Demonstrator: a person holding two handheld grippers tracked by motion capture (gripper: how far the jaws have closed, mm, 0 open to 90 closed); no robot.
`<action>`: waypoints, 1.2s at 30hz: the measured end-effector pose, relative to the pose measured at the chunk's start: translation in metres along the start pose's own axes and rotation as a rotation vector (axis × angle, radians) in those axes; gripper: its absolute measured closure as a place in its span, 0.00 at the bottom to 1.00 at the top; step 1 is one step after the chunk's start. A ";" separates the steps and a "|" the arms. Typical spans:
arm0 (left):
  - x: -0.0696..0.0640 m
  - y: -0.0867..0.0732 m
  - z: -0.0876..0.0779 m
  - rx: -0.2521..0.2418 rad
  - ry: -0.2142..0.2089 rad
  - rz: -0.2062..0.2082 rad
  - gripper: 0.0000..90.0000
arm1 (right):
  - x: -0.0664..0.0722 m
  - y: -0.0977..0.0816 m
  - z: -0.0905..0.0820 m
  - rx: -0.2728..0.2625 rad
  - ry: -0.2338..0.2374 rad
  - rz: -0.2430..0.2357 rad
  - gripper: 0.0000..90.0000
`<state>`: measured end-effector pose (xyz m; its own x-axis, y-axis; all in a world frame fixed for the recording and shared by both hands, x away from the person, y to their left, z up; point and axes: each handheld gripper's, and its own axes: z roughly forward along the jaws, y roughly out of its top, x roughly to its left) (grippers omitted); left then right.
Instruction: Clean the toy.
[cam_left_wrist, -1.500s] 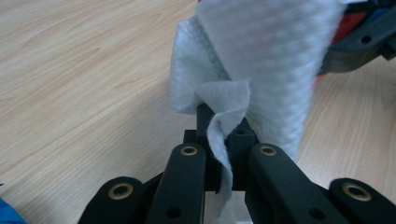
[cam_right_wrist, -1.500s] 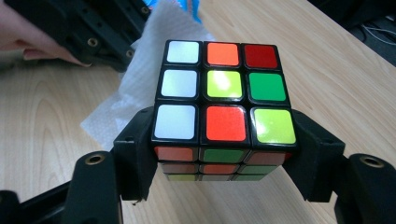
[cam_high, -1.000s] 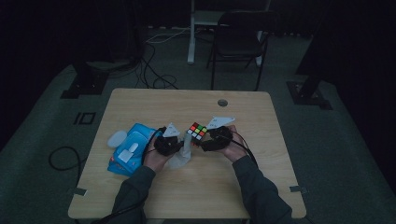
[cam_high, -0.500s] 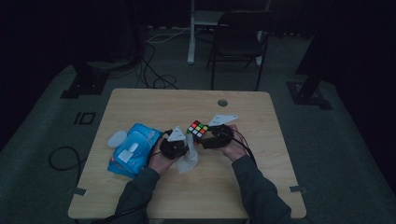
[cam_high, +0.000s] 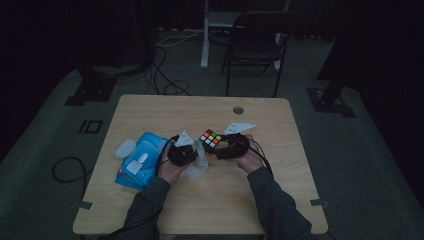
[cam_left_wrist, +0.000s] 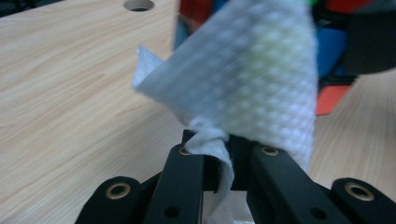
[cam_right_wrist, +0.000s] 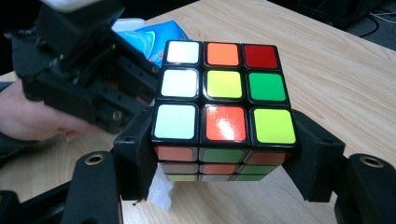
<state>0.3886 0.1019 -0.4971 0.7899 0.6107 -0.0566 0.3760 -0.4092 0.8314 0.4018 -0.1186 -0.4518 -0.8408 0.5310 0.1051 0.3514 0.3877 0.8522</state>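
Held the puzzle cube (cam_right_wrist: 223, 109) tight between the two black jaws of the right gripper (cam_right_wrist: 224, 154), up off the wooden table (cam_high: 150, 112), about the middle of it. Mixed colours on the top face: white, orange, red, yellow, green.

Pinched a white wipe (cam_left_wrist: 243, 88) in the left gripper (cam_left_wrist: 219, 158), jaws pressed close on a bunched corner. Hung the wipe right up against the side of the cube, seemingly touching. Looked like cleaning the cube.

Lay off to the left, on the table, a blue pack of wipes (cam_high: 140, 160) with a small white lid (cam_high: 125, 148) beside it.

Could go wrong from here, at a guess:
- Could slip out of the jaws, the wipe, since only a small corner was gripped; a hard rub would pull it free.
- Could twist or pop out, the cube, if pushed too hard from the side, because only two smooth sides were squeezed.
- Could turn a layer of the cube by mistake with a strong wipe.
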 end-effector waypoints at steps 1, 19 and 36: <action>-0.003 0.001 0.001 0.005 -0.010 0.012 0.97 | 0.000 0.000 0.000 -0.003 -0.001 0.003 0.38; -0.039 0.008 0.004 -0.002 -0.045 0.101 0.97 | -0.002 0.001 0.005 0.016 -0.114 0.037 0.38; -0.040 0.011 0.007 -0.073 -0.018 0.032 0.98 | 0.001 0.000 0.011 0.018 -0.121 0.055 0.38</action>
<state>0.3648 0.0686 -0.4892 0.8098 0.5854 -0.0391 0.3149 -0.3774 0.8709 0.4058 -0.1094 -0.4572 -0.7645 0.6386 0.0875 0.4038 0.3688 0.8372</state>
